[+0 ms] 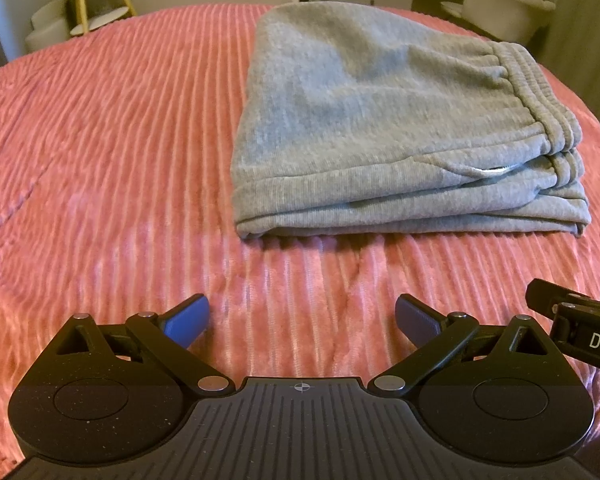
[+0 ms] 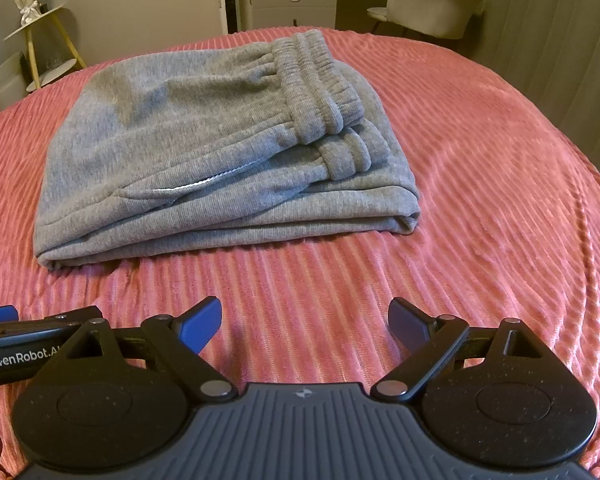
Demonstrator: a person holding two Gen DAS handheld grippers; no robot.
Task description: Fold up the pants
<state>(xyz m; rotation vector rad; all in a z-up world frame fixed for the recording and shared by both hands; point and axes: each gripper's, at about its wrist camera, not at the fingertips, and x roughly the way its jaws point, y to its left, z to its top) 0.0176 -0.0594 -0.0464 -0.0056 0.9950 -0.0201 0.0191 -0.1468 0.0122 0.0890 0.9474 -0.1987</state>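
Pants (image 1: pixel 380 120), grey sweat fabric, lie folded into a compact stacked bundle on the bed (image 1: pixel 100 140), which is covered with a ribbed pink spread. Relative to the pants: the elastic waistband (image 2: pixel 320 92) sits on top of the bundle toward its right side, doubled over on itself; the layered fold edges face the two tools; a sliver of white lining or pocket edge shows in the front layers, cannot tell which. Left tool (image 1: pixel 302 320) is on the near side of the pants, apart from them, fingers spread wide and empty, bare bedspread between the blue pads (image 1: pixel 188 320). Right tool (image 2: pixel 306 322) is likewise on the near side of the pants, not touching them, fingers spread wide, holding nothing. The two tools sit just beside each other; each one's edge shows in the other's view. Judgement: the folding looks essentially complete; bundle is squared, layers stacked, no leg trailing out. Step in hand appears to be the release and back-off after the last fold, or a final check. If anything remains, the next move calls for a light tidy only: the waistband layers are slightly offset and the front edges a little uneven, so a gentle press or a nudge of the right corner would even them, taking care not to drag the top layer and open the stack.
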